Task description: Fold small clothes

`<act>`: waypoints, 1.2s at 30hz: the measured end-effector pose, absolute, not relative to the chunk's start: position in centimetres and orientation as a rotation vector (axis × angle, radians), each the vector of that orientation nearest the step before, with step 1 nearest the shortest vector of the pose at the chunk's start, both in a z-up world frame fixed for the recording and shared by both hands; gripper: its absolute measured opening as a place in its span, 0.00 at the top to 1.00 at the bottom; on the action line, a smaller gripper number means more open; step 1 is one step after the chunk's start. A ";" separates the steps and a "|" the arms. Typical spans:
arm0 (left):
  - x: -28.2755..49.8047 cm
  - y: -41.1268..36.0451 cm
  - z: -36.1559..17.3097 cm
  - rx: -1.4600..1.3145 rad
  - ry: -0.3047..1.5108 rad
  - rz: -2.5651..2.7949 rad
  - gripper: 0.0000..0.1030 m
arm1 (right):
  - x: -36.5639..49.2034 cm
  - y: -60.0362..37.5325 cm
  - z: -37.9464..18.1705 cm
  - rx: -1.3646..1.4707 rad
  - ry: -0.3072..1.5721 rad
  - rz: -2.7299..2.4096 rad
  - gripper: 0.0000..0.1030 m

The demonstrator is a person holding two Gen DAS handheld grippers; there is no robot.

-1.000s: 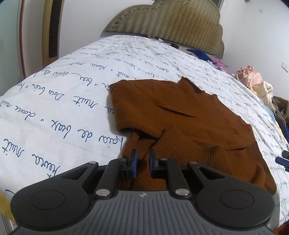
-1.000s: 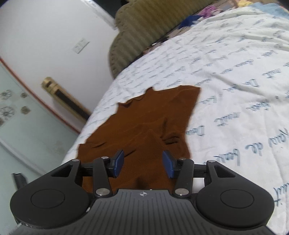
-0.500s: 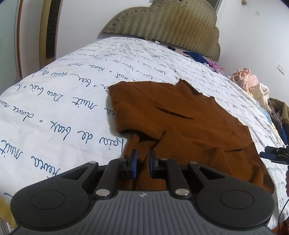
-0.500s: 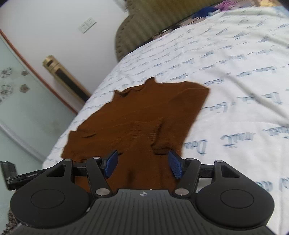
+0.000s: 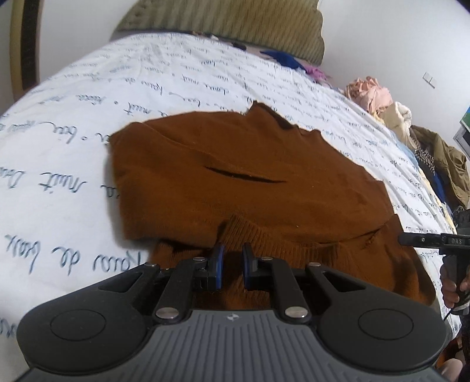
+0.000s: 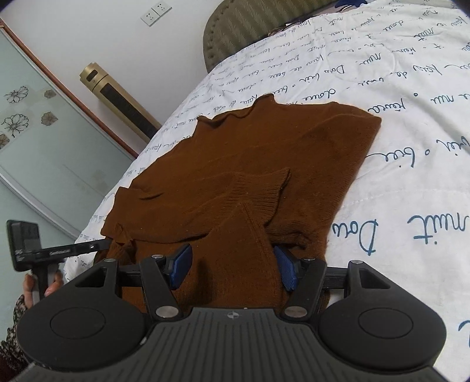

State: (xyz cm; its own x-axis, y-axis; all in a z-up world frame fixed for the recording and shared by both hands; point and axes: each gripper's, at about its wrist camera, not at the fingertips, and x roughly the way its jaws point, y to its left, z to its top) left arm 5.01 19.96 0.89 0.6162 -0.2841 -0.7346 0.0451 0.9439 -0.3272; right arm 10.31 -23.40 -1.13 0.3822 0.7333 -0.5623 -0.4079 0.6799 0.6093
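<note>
A brown knit sweater (image 5: 249, 176) lies flat on the bed, its sleeves folded in over the body, collar at the far end. My left gripper (image 5: 232, 264) hovers low over the near hem, almost shut, with only a slim gap and nothing in it. In the right wrist view the sweater (image 6: 264, 147) fills the middle. My right gripper (image 6: 233, 266) is open over the near edge. A raised ridge of brown knit stands between its blue pads (image 6: 180, 261), unpinched. Each gripper's tip shows at the other view's edge: the right gripper (image 5: 411, 241) and the left gripper (image 6: 97, 245).
The white bedsheet (image 5: 73, 117) with blue script surrounds the sweater. A padded olive headboard (image 5: 235, 23) stands at the far end. Loose clothes (image 5: 370, 94) are heaped along the bed's right side. A gold tower unit (image 6: 117, 94) and glass door (image 6: 35, 132) lie beyond the bed.
Both grippers have come lower and closer to the sweater's near edge. The right jaws have spread wider. The right gripper's tip has slid further into the left wrist view.
</note>
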 end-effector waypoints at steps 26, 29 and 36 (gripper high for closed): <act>5.6 20.1 1.3 -0.132 0.917 -0.341 0.87 | 9.1 -22.7 0.5 0.400 0.893 0.756 0.78; 5.5 20.0 1.3 -0.075 0.922 -0.393 0.87 | 9.4 -23.0 0.3 0.405 0.906 0.751 0.71; 5.6 19.7 1.3 0.021 0.909 -0.461 0.87 | 10.1 -22.6 -0.2 0.384 0.935 0.753 0.57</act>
State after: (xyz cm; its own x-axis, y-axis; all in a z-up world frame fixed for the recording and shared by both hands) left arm 5.58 19.74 1.31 0.5242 -0.3762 -0.7640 0.3935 0.9026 -0.1745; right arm 10.13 -22.64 -0.24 0.3696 0.7260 -0.5799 -0.4119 0.6874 0.5982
